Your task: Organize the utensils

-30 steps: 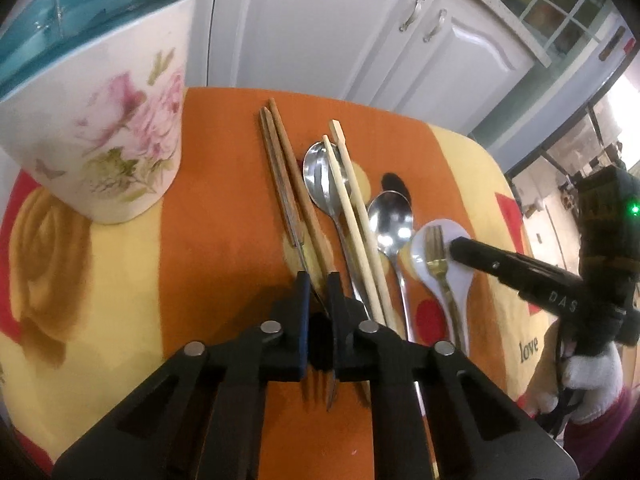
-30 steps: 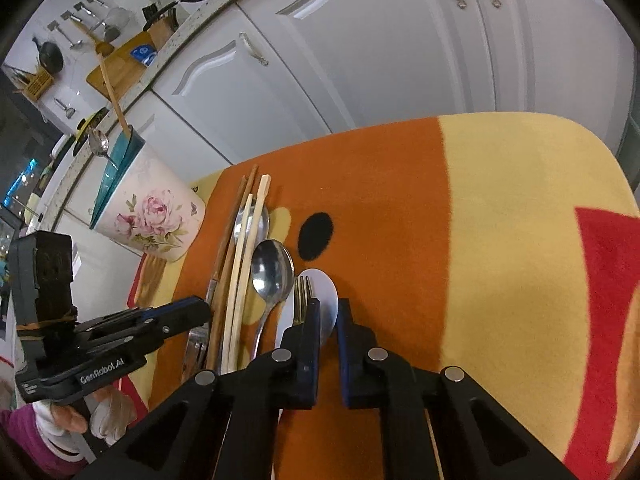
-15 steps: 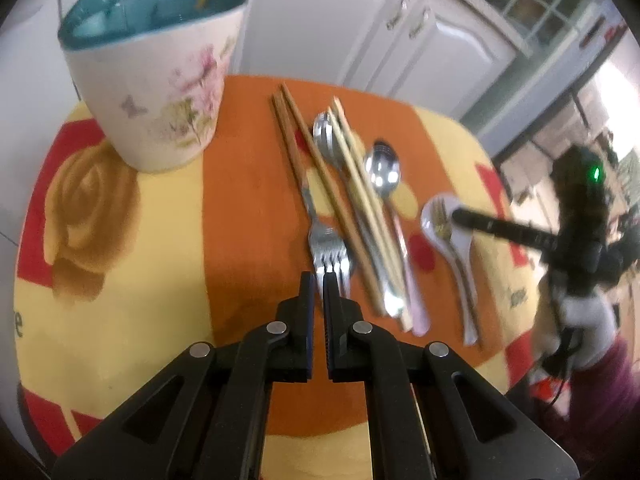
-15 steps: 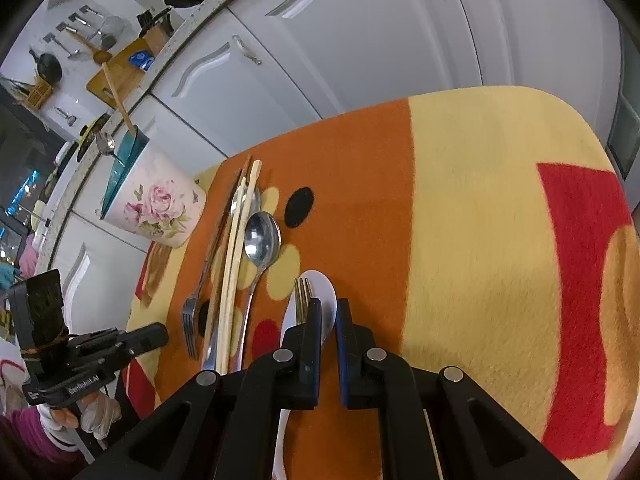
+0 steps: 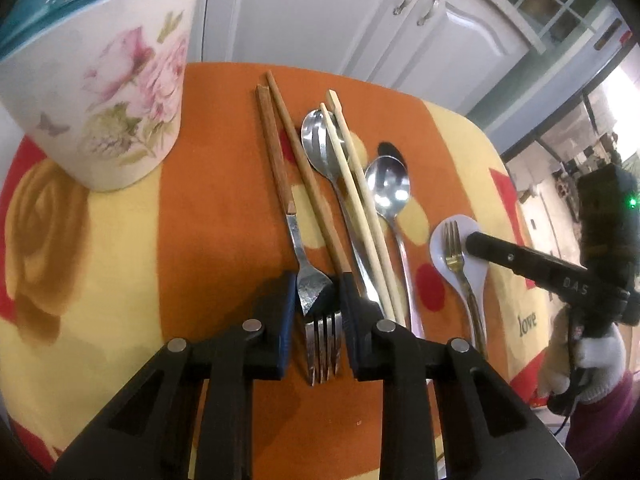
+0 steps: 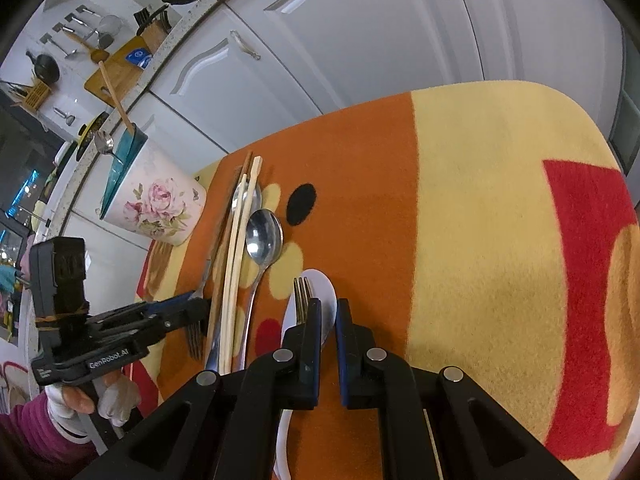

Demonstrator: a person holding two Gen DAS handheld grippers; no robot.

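Note:
A silver fork with a wooden handle (image 5: 308,280) lies on the orange and yellow cloth, tines toward me. My left gripper (image 5: 316,292) is open and straddles the fork's neck, low over the cloth. Beside the fork lie brown chopsticks (image 5: 304,176), pale chopsticks (image 5: 356,192) and two metal spoons (image 5: 387,188). A small gold fork (image 6: 301,296) rests in a white ceramic spoon (image 6: 326,300). My right gripper (image 6: 328,312) hovers over that white spoon, jaws nearly together with a narrow gap, holding nothing. A floral utensil holder (image 5: 96,80) stands at the back left.
The holder (image 6: 156,204) has a wooden stick and a spoon in it. White kitchen cabinets (image 6: 360,40) stand behind the table. The cloth's far and right edges (image 6: 580,112) drop off close by.
My left gripper has dropped back down to the cloth and opened around the silver fork. My right gripper has hardly moved over the white spoon.

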